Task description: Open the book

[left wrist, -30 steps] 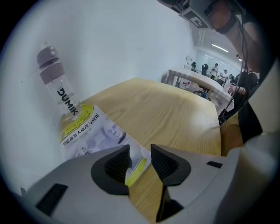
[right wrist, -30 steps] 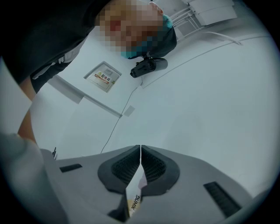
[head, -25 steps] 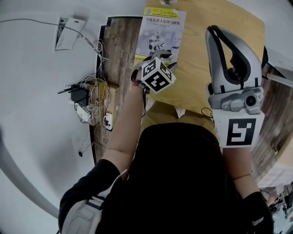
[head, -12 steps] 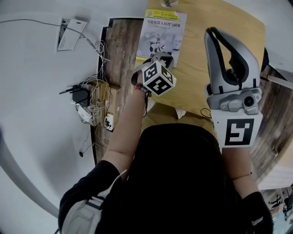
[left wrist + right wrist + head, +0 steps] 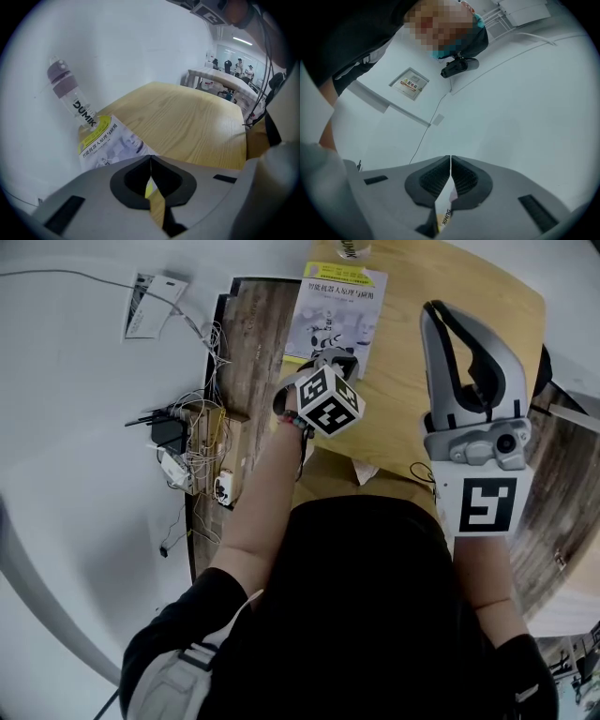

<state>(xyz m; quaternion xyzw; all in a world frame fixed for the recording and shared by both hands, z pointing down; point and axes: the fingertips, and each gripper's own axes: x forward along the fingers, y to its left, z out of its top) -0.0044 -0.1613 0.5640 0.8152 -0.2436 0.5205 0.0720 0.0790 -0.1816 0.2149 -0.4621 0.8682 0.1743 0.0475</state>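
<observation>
the book (image 5: 337, 307) is lying closed and flat, cover up, at the far left part of the wooden table (image 5: 403, 418), its yellow band facing away from me. my left gripper (image 5: 330, 357) is pointing steeply down at the book's near corner, and in the left gripper view its jaws (image 5: 150, 158) are pressing together tip to tip, right where that corner is slipping under them. a bit of yellow is showing through the gap behind the tips; i cannot tell whether the cover is caught between the pads. a clear bottle (image 5: 70, 96) with a grey cap is standing just beyond the book's far end, leaning against the white wall. my right gripper (image 5: 439, 310) is hovering well to the right of the book, above the table, and its jaws (image 5: 450, 157) are sitting together with nothing between them. off the table's left edge, a tangle of cables (image 5: 192, 442) is lying on the floor.
</observation>
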